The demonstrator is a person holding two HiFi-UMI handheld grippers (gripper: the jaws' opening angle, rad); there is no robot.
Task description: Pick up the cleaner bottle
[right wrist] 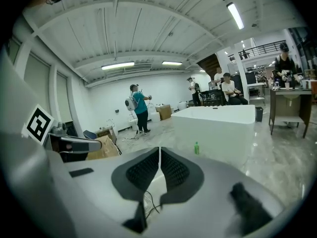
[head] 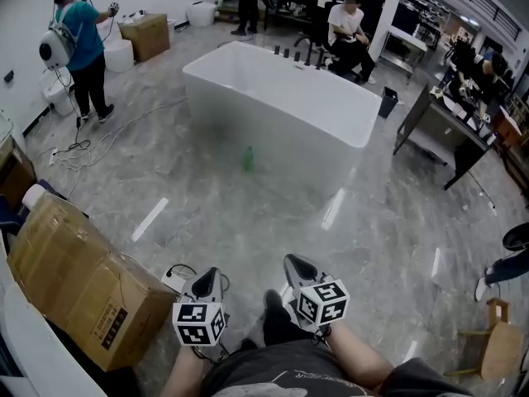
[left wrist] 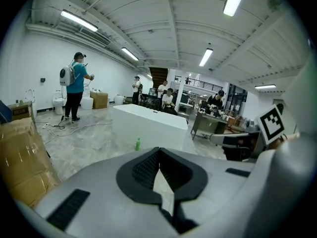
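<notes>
The cleaner bottle point(head: 247, 159) is small and green and stands upright on the grey floor against the near side of the white bathtub point(head: 281, 98), far ahead of both grippers. It shows small in the left gripper view point(left wrist: 137, 144) and the right gripper view point(right wrist: 196, 148). My left gripper point(head: 208, 277) and right gripper point(head: 297, 265) are held low, side by side, just in front of my body. The left gripper point(left wrist: 158, 150) has its black pads together with nothing between them. The right gripper point(right wrist: 159, 148) is shut and empty too.
A large cardboard box point(head: 78, 275) sits close at my left. Cables point(head: 99, 139) trail over the floor at the left. A person in a teal shirt point(head: 83, 48) stands far left, another sits point(head: 347, 31) behind the tub. A desk point(head: 446, 122) is at right, a wooden chair point(head: 496, 337) near right.
</notes>
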